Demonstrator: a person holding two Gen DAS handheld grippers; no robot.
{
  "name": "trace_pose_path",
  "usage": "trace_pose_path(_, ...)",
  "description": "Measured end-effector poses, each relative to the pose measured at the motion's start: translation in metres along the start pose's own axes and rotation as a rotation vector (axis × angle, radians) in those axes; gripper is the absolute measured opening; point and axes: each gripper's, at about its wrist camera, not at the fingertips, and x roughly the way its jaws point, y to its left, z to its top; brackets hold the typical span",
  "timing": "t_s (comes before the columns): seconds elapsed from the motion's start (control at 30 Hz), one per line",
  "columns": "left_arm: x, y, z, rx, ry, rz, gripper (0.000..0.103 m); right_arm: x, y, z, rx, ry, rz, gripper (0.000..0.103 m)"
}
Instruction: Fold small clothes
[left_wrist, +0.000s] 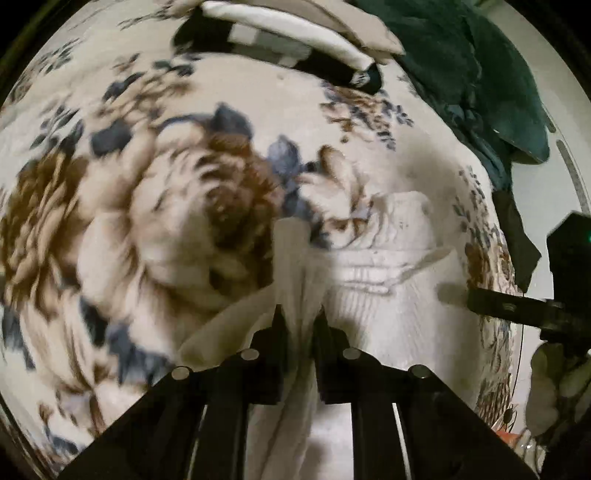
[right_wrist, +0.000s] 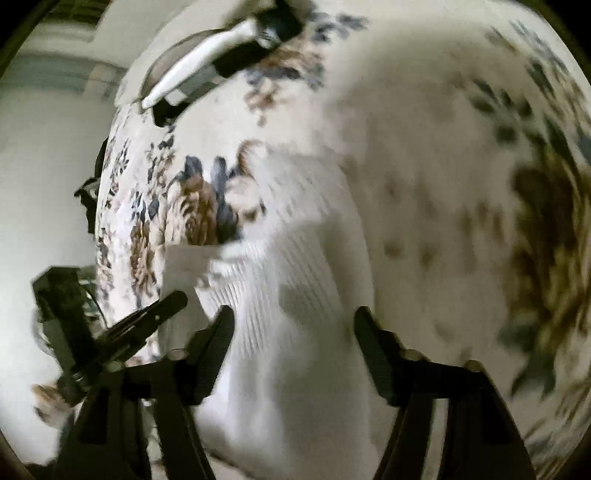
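Two wrist views, each looking down on one white ribbed garment (left_wrist: 373, 295) spread over a floral bedspread (left_wrist: 140, 206). Left view only: my left claw (left_wrist: 300, 314) is pinched narrow on a bunched fold of that garment, the cloth rising between the tips toward 12 o'clock. The same view alone shows a dark green heap of clothes (left_wrist: 480, 77) at 1 o'clock and, at 3 o'clock, my right claw seen side-on, with a light glove below it at 4 o'clock. Right view only: my right claw (right_wrist: 295, 325) stands moderately wide, the white ribbed garment (right_wrist: 280, 295) filling the gap between its tips; whether the pads touch the cloth I cannot tell, for the frame is smeared. At 8 o'clock there, my left claw (right_wrist: 166, 302) shows closed against the garment's edge.

Count: one white garment, two claws, one black-and-white folded piece (left_wrist: 295, 40) at 12 o'clock in the left view and at 11 o'clock in the right view (right_wrist: 221, 48), one green heap.

Hard to make out: the bedspread's pattern (right_wrist: 535, 221) is blurred at 3 o'clock in the right view; the garment's lower end is cut off behind the claws in both views.
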Motion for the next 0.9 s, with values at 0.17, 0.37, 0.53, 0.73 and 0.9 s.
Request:
trace_pose_path(0.17,-0.034,0.014,-0.007,-0.087,-0.074,-0.034,0.010,-0.018,0.009,-0.007,-0.023,-0.104,-0.145,0.008)
trace_pose_path(0.37,-0.052,0.038,-0.001,-0.210,-0.112,-0.058,0.010,-0.057,0.017,-0.009,-0.018,-0.180,-0.124,0.007)
trace_pose_path(0.53,-0.018,0.052,0.017,-0.255,-0.071,-0.027,0.010,-0.040,0.034,0.019,-0.046,-0.186,-0.151,0.007)
trace_pose_path(0.73,0.014,0.081,0.017,-0.361,0.004,-0.044,0.011,0.019,0.026,0.055,-0.068,-0.080,-0.234,0.007)
trace_pose_path(0.9,-0.003,0.095,-0.004,-0.475,0.028,-0.193,0.037,0.024,-0.001,0.050,0.026,0.049,-0.089,0.014)
